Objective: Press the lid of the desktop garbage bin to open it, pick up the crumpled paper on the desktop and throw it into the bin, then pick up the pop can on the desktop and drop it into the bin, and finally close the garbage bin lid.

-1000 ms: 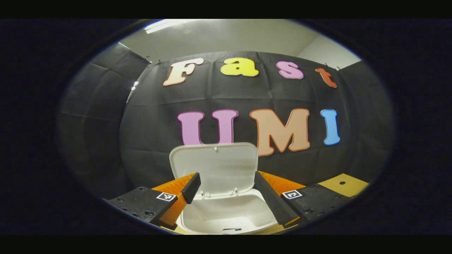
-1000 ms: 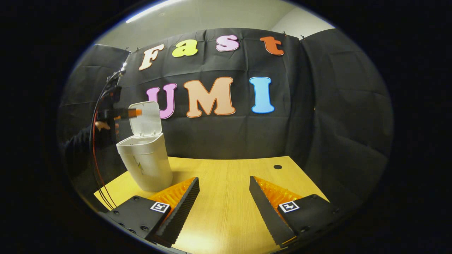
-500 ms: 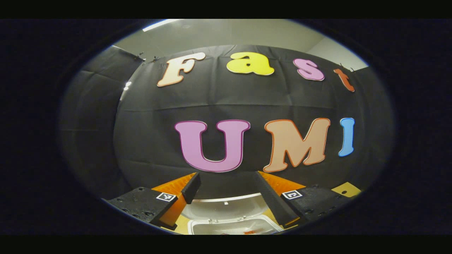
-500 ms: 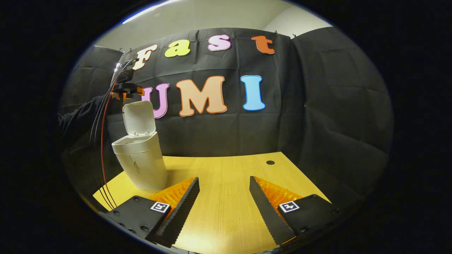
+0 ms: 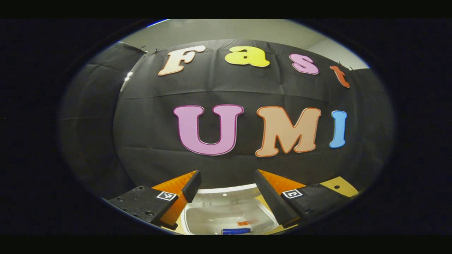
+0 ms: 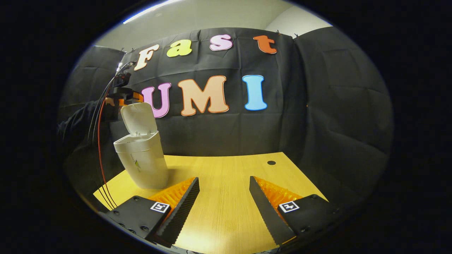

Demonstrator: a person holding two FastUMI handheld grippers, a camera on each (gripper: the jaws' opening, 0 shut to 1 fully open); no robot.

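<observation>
The white desktop bin (image 6: 142,163) stands at the table's left side with its lid (image 6: 138,119) raised and leaning slightly. My left gripper (image 6: 124,96), held by a hand in a dark sleeve, hovers just over the lid's top edge. In the left gripper view my left gripper (image 5: 227,176) is open and empty, looking down past the lid's edge (image 5: 226,188) into the bin (image 5: 201,218). Inside lie a blue object (image 5: 236,231) and a small orange-red scrap (image 5: 243,223). My right gripper (image 6: 224,180) hangs open and empty over the table.
The wooden table (image 6: 226,215) has a small dark hole (image 6: 271,162) near its far right corner. Red and black cables (image 6: 99,141) trail down from the left gripper beside the bin. Black cloth walls close the booth behind and to the right.
My left gripper rose from in front of the open bin to just above the lid's top edge, then tipped down toward the inside. The lid leans slightly more. The right gripper barely shifted.
</observation>
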